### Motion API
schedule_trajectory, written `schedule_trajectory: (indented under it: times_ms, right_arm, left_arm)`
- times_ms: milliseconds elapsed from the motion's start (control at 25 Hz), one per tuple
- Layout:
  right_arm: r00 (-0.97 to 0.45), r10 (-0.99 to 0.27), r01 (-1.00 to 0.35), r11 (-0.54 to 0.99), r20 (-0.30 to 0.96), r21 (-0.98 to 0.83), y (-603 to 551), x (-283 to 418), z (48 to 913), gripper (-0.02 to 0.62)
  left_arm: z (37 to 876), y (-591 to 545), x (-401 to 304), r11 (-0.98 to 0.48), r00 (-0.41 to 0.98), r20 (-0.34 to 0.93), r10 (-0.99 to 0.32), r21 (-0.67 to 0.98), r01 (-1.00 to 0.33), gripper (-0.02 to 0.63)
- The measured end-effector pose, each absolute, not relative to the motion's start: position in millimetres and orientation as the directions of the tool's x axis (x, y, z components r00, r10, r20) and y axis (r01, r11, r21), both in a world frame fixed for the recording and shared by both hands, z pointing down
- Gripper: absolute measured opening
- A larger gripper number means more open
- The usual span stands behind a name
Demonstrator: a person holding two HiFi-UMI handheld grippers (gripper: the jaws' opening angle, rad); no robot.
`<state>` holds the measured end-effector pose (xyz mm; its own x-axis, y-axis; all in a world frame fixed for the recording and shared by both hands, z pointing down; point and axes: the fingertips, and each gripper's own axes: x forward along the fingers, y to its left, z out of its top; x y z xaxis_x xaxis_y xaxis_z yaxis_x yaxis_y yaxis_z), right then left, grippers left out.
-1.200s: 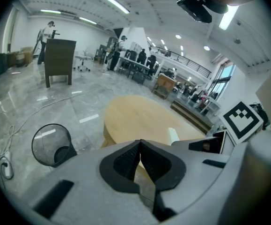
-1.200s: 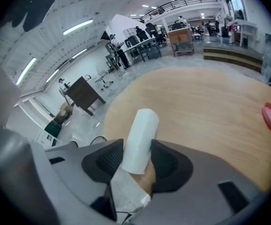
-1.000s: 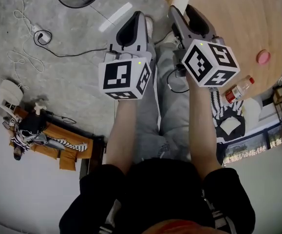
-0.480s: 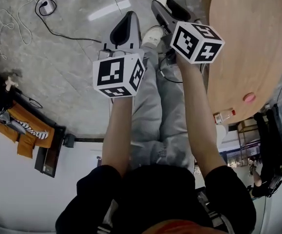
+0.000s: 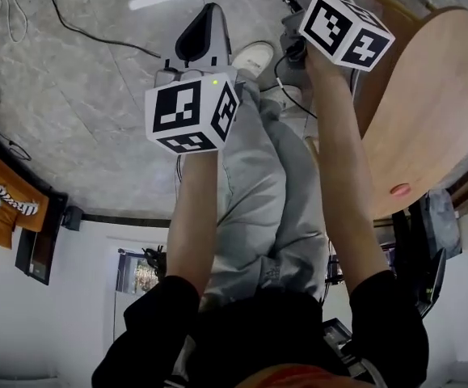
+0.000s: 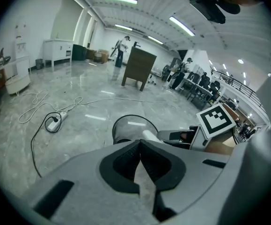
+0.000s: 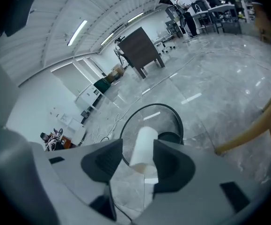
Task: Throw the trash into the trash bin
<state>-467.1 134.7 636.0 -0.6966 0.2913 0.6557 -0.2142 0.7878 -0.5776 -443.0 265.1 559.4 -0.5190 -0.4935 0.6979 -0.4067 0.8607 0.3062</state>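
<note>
A white paper cup (image 7: 143, 137) sits between the jaws of my right gripper (image 7: 138, 146), which is shut on it. Just beyond the cup stands a black wire-mesh trash bin (image 7: 165, 118) on the grey floor. In the left gripper view the same bin (image 6: 126, 125) is straight ahead, with the cup (image 6: 150, 136) at its right rim. My left gripper (image 6: 139, 143) is shut with nothing in it. In the head view the left gripper (image 5: 208, 10) points away from me. Only the right gripper's marker cube (image 5: 347, 31) shows there; its jaws are cut off at the top edge.
A round wooden table (image 5: 436, 103) with a red cap (image 5: 399, 190) on it is at my right. A power strip and cables (image 6: 53, 122) lie on the floor to the left. My legs and a white shoe (image 5: 254, 55) are below the grippers.
Both grippers moved up the head view, the right one with the cup. The view has swung: the table now fills the right side, and the bin, the cup and the bottle have left the head view.
</note>
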Motion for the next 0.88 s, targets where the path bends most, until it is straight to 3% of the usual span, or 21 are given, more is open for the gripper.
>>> schedule_trajectory:
  times_ms: [280, 560, 880]
  right_arm:
    - [-0.721, 0.251, -0.239, 0.784, 0.646, -0.572, 122.9, -444.9, 625.0, 0.187]
    - [-0.791, 0.209, -0.253, 0.744, 0.575, -0.619, 117.2, -381.3, 586.7, 0.037]
    - [-0.862, 0.025, -0.343, 0.707, 0.507, -0.618, 54.7, -290.5, 501.4, 0.02]
  left_arm:
    - [558.4, 280.3, -413.2, 0.868, -0.512, 0.714, -0.478, 0.297, -0.397, 0.009]
    - [536.6, 255.5, -388.0, 0.809, -0.467, 0.697, -0.544, 0.289, -0.511, 0.008]
    - [482.8, 161.5, -357.5, 0.627, -0.318, 0.656, -0.684, 0.307, -0.716, 0.008]
